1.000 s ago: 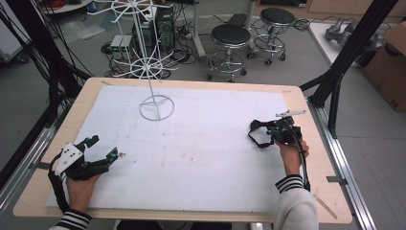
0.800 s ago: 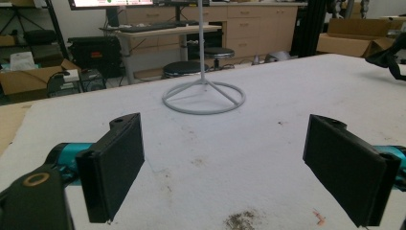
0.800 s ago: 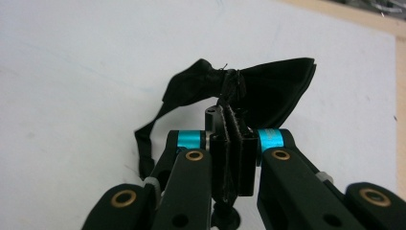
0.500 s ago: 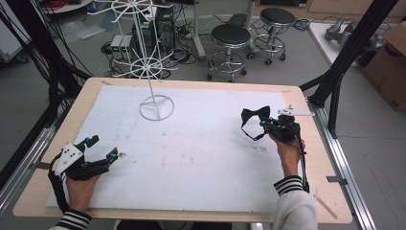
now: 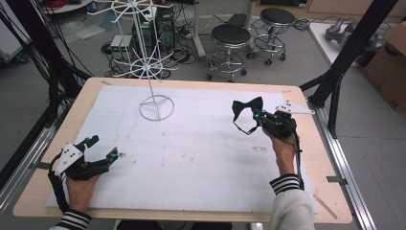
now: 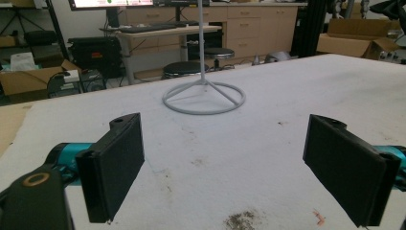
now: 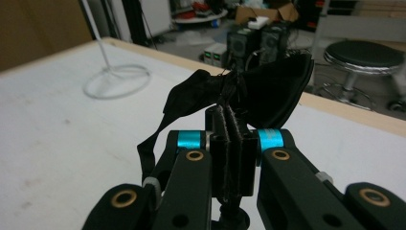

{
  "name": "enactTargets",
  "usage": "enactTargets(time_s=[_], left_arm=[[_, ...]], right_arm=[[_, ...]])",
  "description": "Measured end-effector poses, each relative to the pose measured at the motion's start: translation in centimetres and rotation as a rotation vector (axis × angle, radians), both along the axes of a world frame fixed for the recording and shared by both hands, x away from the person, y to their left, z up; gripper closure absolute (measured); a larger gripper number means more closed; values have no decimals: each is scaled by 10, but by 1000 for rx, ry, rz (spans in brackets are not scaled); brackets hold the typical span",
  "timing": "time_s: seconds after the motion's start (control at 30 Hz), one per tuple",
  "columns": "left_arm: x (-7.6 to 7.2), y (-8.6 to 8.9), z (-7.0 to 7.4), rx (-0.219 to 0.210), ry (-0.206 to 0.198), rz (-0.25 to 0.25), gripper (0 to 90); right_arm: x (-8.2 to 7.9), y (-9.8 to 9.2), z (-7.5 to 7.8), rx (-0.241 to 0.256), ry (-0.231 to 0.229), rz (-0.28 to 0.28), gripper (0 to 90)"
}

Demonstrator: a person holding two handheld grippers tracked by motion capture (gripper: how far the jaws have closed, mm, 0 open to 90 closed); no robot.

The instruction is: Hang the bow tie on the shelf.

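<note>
Pinching the bow tie [image 5: 247,107] at its knot, my right gripper [image 5: 259,116] holds something light and floppy (strap dangling), well right of the wire stand [image 5: 155,106]; left gripper [image 5: 100,149] gapes wide.

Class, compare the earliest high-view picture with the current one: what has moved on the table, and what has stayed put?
The right tongs, shut on the black bow tie, have carried it leftward across the white mat toward the wire stand, lifting it so its strap hangs down. Nothing was picked up or released in that time. The left tongs stayed open near the front left corner, and the stand has not moved.
</note>
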State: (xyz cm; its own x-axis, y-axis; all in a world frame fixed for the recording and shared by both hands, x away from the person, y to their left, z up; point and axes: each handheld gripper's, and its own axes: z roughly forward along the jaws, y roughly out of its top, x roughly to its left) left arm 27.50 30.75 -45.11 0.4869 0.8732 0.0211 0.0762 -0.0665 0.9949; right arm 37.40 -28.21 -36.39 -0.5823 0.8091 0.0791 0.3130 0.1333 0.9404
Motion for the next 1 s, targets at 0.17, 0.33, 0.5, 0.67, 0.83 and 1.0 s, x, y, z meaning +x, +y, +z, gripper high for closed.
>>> enactTargets(time_s=[0.17,0.33,0.5,0.67,0.83,1.0], left_arm=[[0,0,0,-3,1,1,144],[0,0,0,-3,1,0,143],[0,0,0,-3,0,0,144],[0,0,0,-5,2,1,144],[0,1,0,-4,2,0,144],[0,1,0,-7,3,0,144]], right_arm=[[0,12,7,11,-17,30,880],[0,22,15,14,-29,58,879],[0,43,24,16,-46,113,879],[1,57,31,17,-59,145,879],[3,81,43,9,-81,184,879],[5,97,48,7,-94,205,879]])
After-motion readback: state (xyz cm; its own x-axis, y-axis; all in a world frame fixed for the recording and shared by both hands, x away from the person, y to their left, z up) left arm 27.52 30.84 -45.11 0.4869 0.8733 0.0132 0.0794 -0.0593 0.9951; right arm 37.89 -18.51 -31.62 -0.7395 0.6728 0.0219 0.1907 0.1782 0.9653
